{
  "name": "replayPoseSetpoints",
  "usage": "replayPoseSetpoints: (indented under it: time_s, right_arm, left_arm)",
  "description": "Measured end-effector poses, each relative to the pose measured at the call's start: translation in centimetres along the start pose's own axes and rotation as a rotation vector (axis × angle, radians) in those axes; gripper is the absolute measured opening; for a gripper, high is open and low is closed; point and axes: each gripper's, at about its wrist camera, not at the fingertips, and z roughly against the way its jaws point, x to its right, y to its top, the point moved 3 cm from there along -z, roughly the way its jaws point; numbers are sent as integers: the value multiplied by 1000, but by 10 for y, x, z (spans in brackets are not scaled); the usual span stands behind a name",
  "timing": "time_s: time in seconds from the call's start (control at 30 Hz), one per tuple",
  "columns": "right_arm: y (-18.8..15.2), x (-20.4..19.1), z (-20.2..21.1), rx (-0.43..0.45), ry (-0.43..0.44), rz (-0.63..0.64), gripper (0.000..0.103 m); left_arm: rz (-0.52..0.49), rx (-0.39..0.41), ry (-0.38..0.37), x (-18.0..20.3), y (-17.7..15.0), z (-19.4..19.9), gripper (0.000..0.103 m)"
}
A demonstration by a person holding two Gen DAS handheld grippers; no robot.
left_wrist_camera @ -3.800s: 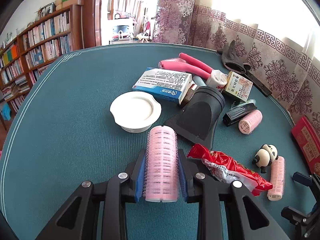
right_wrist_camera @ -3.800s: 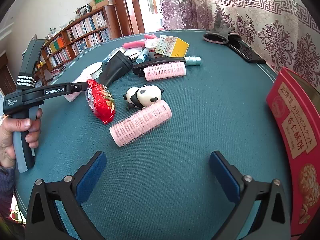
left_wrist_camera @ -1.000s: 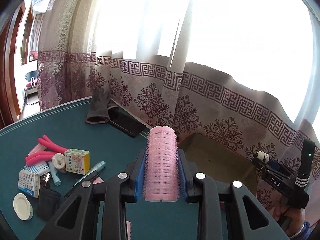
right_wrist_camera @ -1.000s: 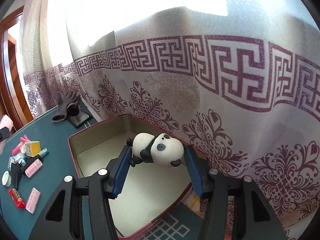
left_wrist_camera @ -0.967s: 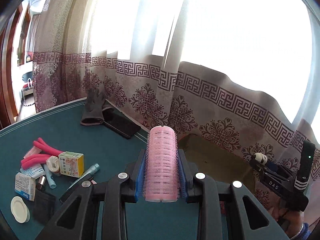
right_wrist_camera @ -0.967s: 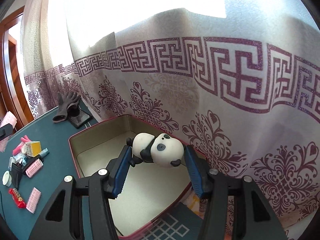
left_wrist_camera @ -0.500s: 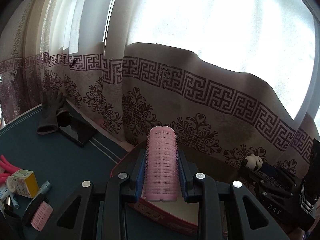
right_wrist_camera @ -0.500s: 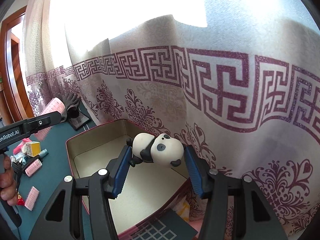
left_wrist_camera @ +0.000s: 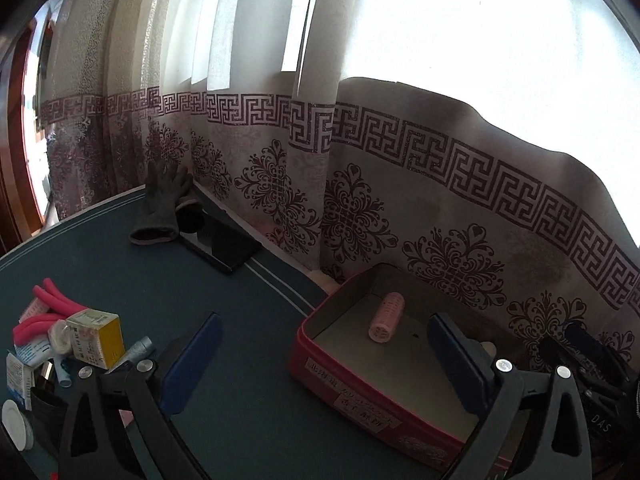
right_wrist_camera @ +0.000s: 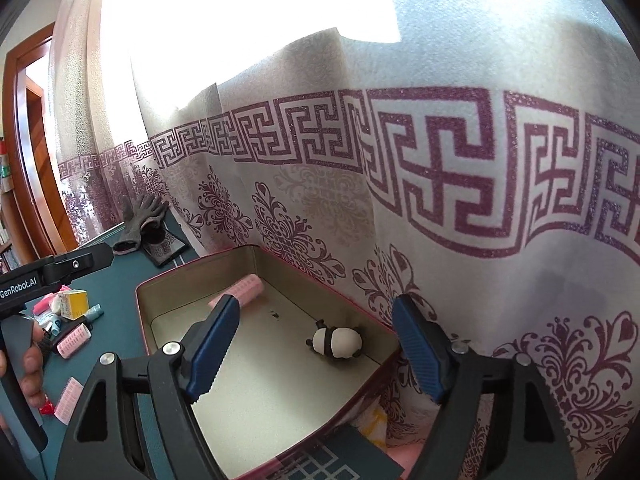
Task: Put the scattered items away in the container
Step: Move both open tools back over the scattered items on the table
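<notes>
The red tin (left_wrist_camera: 352, 390) stands open at the table's edge by the curtain. A pink hair roller (left_wrist_camera: 386, 317) lies on its floor, near the far wall. My left gripper (left_wrist_camera: 324, 360) hovers just before the tin; its jaws are opening wide and nothing is between them. In the right wrist view the panda figure (right_wrist_camera: 338, 342) lies on its side on the floor of the tin (right_wrist_camera: 141, 304), with the pink hair roller (right_wrist_camera: 242, 290) at the far end. My right gripper (right_wrist_camera: 318, 348) hangs above the tin, jaws opening, pads clear of the panda.
A dark glove (left_wrist_camera: 162, 208) and a black phone (left_wrist_camera: 224, 246) lie by the curtain. A yellow box (left_wrist_camera: 94, 336), pink foam sticks (left_wrist_camera: 48, 304), a tube and a white lid (left_wrist_camera: 16, 424) are piled at the left. Two pink rollers (right_wrist_camera: 74, 338) lie near a person's hand (right_wrist_camera: 30, 368).
The left gripper came closer to the tin and let go of the pink roller, which now lies inside. The right gripper let go of the panda, which dropped onto the tin's floor.
</notes>
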Motion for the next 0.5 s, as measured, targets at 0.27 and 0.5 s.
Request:
replayPoseSetpoints:
  time_s: [0.27,0.5]
  right_arm:
    - [-10,-26,7,-16,27,31,83]
    - [-13,-66,12,-15,97,76,86]
  left_arm:
    - [94,-14,92,-58,-34,39,103]
    - [187,-11,180,-109,-62,73,103]
